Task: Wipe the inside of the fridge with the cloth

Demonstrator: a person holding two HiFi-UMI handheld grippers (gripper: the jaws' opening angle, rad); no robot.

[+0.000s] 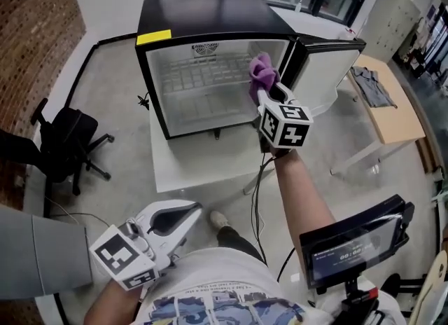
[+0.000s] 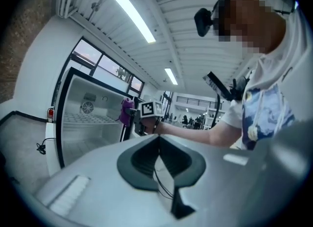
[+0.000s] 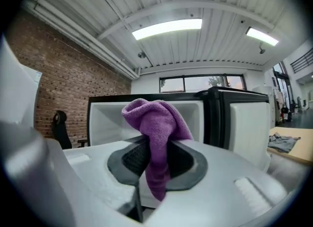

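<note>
Head view: my right gripper (image 1: 268,91) is raised at the open fridge (image 1: 210,19), near the right edge of its mouth. It has the purple cloth (image 1: 262,71) bunched at its tip. The marker cube covers most of the jaws here, and I cannot tell whether the cloth touches the fridge wall. The door (image 1: 329,64) stands open to the right. My left gripper (image 1: 189,213) is low by my body, well apart from the fridge, and its tip looks empty.

Left gripper view: the left gripper (image 2: 159,143) has its jaws pressed together with nothing between them. Past them I see the fridge (image 2: 85,118) and, small, the cloth (image 2: 127,112) at its mouth. The gripper's body cuts off the bottom of the fridge.

Right gripper view: the right gripper (image 3: 155,160) is clamped on the cloth (image 3: 156,123), its pads (image 3: 133,158) tight against the fold. One end puffs up above the jaws and a tail hangs below. The cloth hides the middle of the fridge (image 3: 110,118); only the rim and side parts of the interior show.
</note>
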